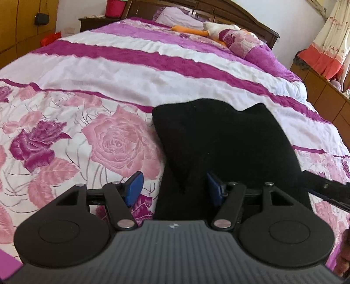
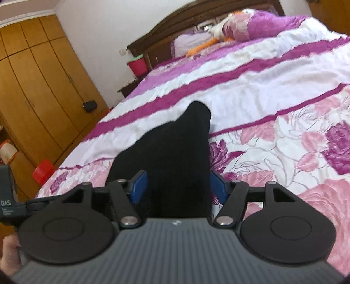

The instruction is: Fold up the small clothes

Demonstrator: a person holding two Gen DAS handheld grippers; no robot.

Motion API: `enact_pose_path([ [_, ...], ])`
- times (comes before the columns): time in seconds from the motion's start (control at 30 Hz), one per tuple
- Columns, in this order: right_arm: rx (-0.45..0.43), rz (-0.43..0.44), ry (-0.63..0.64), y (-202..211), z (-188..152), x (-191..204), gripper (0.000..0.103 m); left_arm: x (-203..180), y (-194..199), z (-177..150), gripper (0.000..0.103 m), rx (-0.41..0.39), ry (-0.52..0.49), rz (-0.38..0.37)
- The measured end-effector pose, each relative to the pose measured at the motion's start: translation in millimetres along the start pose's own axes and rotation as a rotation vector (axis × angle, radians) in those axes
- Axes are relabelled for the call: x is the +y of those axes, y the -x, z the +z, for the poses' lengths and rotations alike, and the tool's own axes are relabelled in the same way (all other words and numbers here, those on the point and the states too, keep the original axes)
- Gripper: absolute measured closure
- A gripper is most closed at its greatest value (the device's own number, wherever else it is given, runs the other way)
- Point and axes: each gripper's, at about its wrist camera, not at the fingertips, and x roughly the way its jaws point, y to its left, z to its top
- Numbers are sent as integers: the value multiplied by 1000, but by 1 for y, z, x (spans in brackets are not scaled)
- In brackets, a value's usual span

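Right wrist view: "DAS" label [image 2: 6,203] (smaller print unreadable) beside black garment [image 2: 175,157].

Left wrist view: rides behind the left claw [image 1: 175,187], close over the bed [image 1: 131,65], angled down, facing the headboard [image 1: 240,15].

Right wrist view: behind the right claw [image 2: 177,185], equally near, tilted, facing the headboard [image 2: 153,43] and wardrobe [image 2: 32,76].

Shared: the black garment [image 1: 218,142] [image 2: 175,148], striped floral bedspread, pillows, and a red bucket [image 1: 114,7] [image 2: 137,65].
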Motion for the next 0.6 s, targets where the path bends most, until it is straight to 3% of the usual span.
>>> enact_pose_path([
  [0.1,54,-8,-26,-18,-2,-9,37,2,-8,-2,32,5,5,-19],
  [0.23,97,57,-78,-33,-7,-20,37,3,-15,-5,30,5,-16,-25],
  [0.6,109,129,-78,-50,-14,-30,35,8,-26,-7,28,3,-4,-78],
])
